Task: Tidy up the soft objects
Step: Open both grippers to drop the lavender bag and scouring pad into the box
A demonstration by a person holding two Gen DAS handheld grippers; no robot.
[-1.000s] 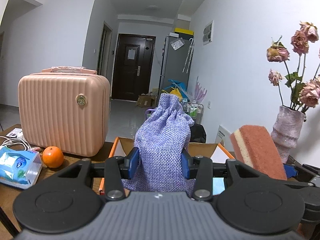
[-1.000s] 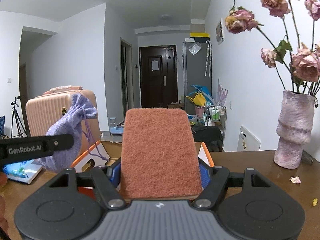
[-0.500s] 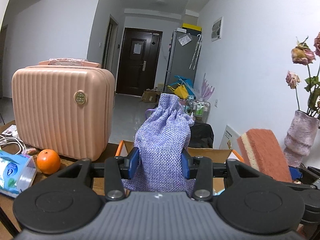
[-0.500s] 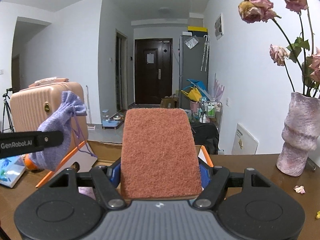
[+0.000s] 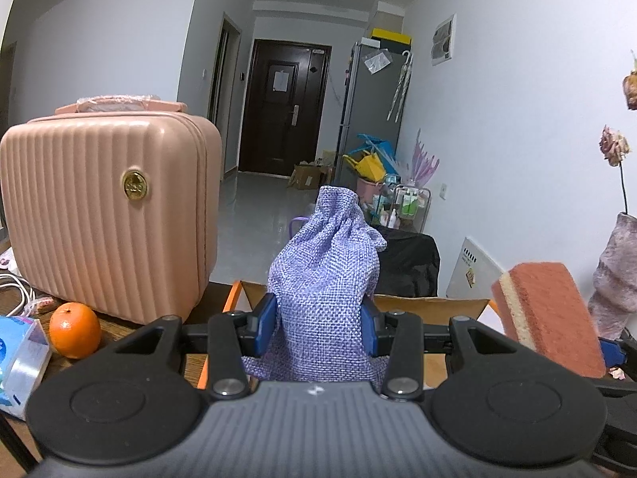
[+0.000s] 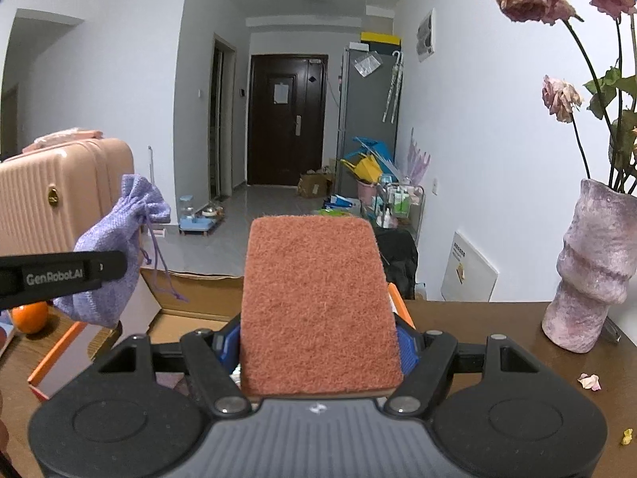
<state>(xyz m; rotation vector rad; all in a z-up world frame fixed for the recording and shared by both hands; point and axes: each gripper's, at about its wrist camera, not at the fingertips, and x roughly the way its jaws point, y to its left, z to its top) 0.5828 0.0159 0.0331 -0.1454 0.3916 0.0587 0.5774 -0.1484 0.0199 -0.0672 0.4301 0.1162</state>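
Above the open cardboard box, your left gripper clamps the purple pouch and your right gripper clamps the sponge; neither is placed inside yet.

the cardboard box floor is hidden behind both grippers.

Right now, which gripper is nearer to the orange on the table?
Left. The left gripper, holding the purple pouch, is just right of the orange; the right gripper, gripping the sponge, sits farther right.
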